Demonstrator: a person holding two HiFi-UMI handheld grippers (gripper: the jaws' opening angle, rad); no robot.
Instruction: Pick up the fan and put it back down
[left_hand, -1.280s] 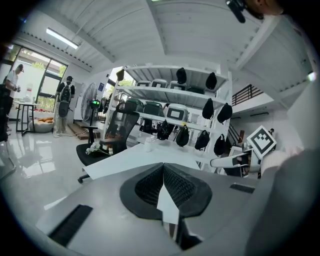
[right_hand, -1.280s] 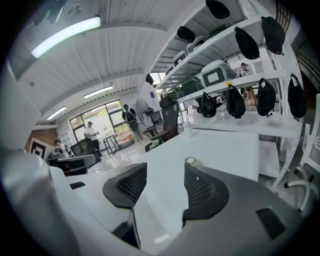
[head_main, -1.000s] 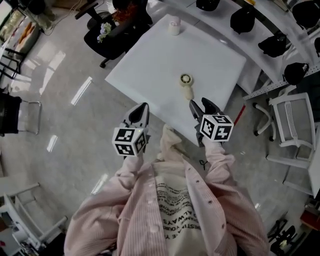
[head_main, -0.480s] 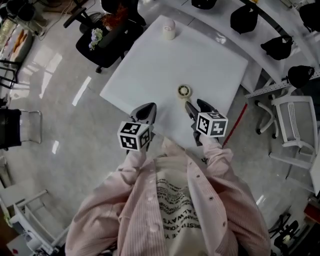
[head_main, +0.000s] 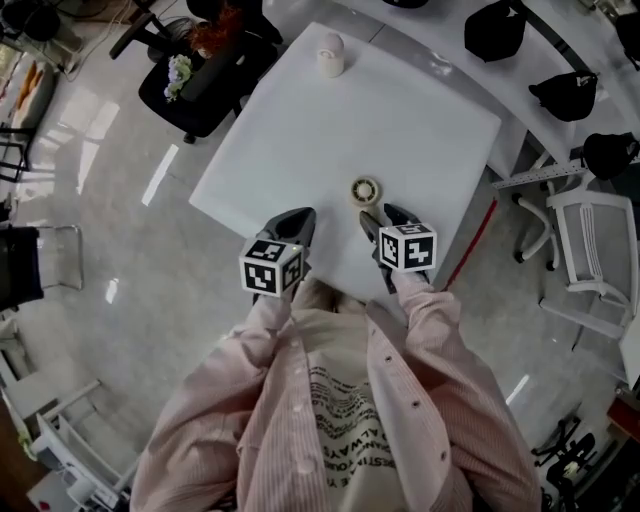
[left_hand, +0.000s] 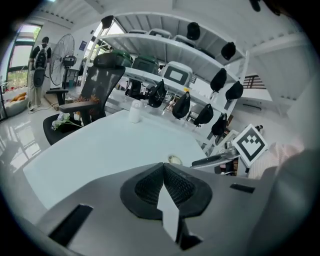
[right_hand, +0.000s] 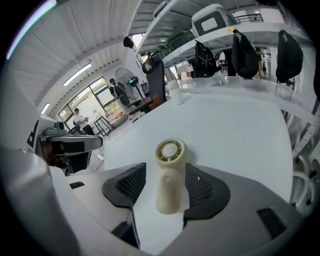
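A small cream hand fan (head_main: 366, 190) lies flat on the white table (head_main: 300, 130), round head away from me and handle toward me. My right gripper (head_main: 380, 216) is open, its jaws standing on either side of the fan's handle (right_hand: 167, 192) with a little gap showing; the fan's head (right_hand: 170, 151) lies just beyond the jaw tips. My left gripper (head_main: 298, 218) hovers over the table's near edge, left of the fan, shut with nothing between its pads (left_hand: 150, 187). The fan shows small past the left jaws (left_hand: 174, 159).
A white cup (head_main: 330, 53) stands at the table's far corner. A black office chair with flowers (head_main: 190, 75) is at the far left. A white shelf with several black helmets (head_main: 568, 95) runs along the back right, and a white chair (head_main: 590, 250) stands to the right.
Both grippers have moved forward over the table's near edge. The right gripper's open jaws have come up around the fan's handle. The fan has not moved.
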